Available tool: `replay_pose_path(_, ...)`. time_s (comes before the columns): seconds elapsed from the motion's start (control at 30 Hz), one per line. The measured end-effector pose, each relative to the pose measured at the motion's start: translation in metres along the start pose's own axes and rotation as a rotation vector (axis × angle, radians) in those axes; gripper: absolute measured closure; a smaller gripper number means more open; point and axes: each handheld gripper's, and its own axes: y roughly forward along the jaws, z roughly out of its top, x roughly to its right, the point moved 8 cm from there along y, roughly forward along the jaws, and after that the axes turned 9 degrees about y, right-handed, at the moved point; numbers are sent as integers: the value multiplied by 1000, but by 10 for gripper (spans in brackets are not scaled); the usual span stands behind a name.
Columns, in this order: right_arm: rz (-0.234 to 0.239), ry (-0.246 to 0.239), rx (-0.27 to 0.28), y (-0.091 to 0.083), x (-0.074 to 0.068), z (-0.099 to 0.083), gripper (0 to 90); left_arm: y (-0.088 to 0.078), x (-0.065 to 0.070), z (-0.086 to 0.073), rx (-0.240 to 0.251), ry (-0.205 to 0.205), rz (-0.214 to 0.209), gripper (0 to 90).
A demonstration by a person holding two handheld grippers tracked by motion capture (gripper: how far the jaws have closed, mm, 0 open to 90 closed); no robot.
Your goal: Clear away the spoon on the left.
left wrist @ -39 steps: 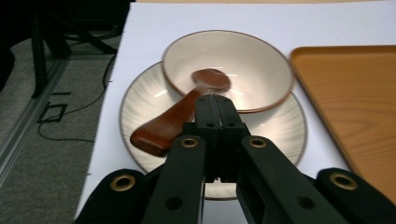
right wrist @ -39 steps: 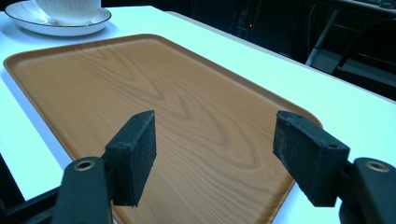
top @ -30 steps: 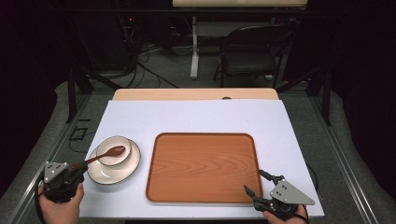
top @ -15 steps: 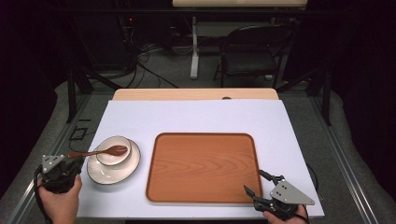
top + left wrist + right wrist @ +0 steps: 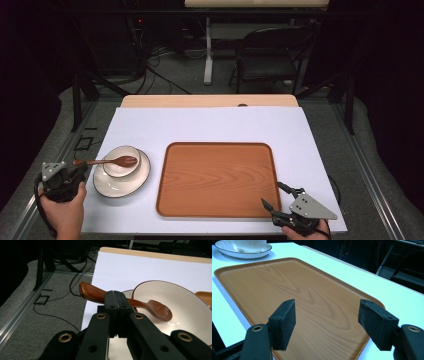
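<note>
A brown wooden spoon (image 5: 107, 161) lies across a white bowl (image 5: 121, 161) that sits on a white saucer (image 5: 115, 187) at the table's near left, its handle pointing left. My left gripper (image 5: 82, 170) is just left of the saucer. In the left gripper view its jaws (image 5: 115, 293) stand shut together and the spoon (image 5: 155, 310) handle crosses right behind their tips; whether they touch it I cannot tell. My right gripper (image 5: 271, 193) rests open at the near right corner of the wooden tray (image 5: 217, 145), nothing between its pads (image 5: 327, 315).
The tray (image 5: 294, 282) is bare and lies on a white sheet covering the table. The saucer (image 5: 242, 253) stands beyond the tray's far corner in the right gripper view. Cables, a metal frame and a folding chair (image 5: 270, 55) are on the floor behind the table.
The spoon's handle has swung from pointing at the near-left corner to pointing straight left. The left gripper has shifted slightly with it. The right gripper has not moved.
</note>
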Motion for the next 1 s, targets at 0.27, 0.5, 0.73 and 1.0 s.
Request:
replay_pose_path(0.27, 2, -1, 0, 0, -1, 0, 303, -7, 5, 6, 22, -30, -37, 793)
replay_pose_path(0.5, 3, 0, 1, 0, -1, 0, 303, -12, 9, 8, 32, -78, -71, 674)
replay_pose_path(0.73, 7, 2, -2, 1, -1, 0, 305, -15, 7, 7, 57, -121, -69, 500)
replay_pose_path(1.0, 6, 0, -5, 1, -1, 0, 306, -15, 2, 0, 54, -172, -58, 416)
